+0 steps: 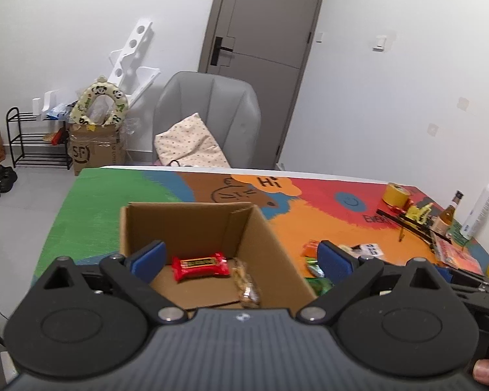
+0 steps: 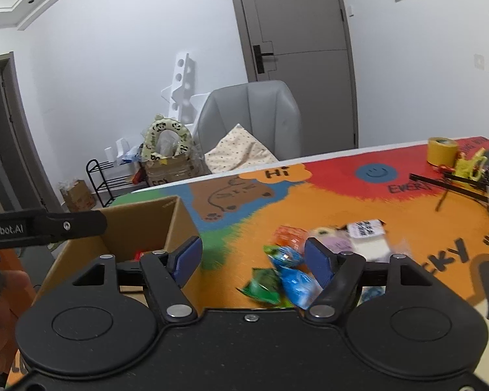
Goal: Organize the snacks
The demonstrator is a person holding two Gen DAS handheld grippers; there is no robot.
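- The landmark is the open cardboard box [image 1: 192, 228], standing on the colourful surface [image 1: 114, 202].
- Inside the box, on its floor, lie a red snack bar [image 1: 200, 265] and, just beside it toward the box's right wall, a clear-wrapped snack [image 1: 246, 285]; part of the sorting looks done.
- The left tool [image 1: 241, 257] hangs above the box mouth, its blue pads spread wide and holding nothing; one pad sits over the box interior and the other out past the box's right wall.
- The right tool [image 2: 252, 257] hovers to the right of the box over the loose pile, likewise spread apart and empty.
- Still outside the box, to its right on the surface: a green packet [image 2: 264, 285], a blue packet [image 2: 298, 285], an orange packet [image 2: 288, 236], and pale wrappers [image 2: 334, 241] beyond them. These are blurred, so the exact count cannot be told.
- Judged step: between placements, with the right tool lining up for the next pick from the pile.
- The next move seems to call for lowering the right tool so one packet alone sits between its pads; the blue and green ones touch, so closing on a single wrapper needs care.
- After that it would need lifting over the box's right wall.
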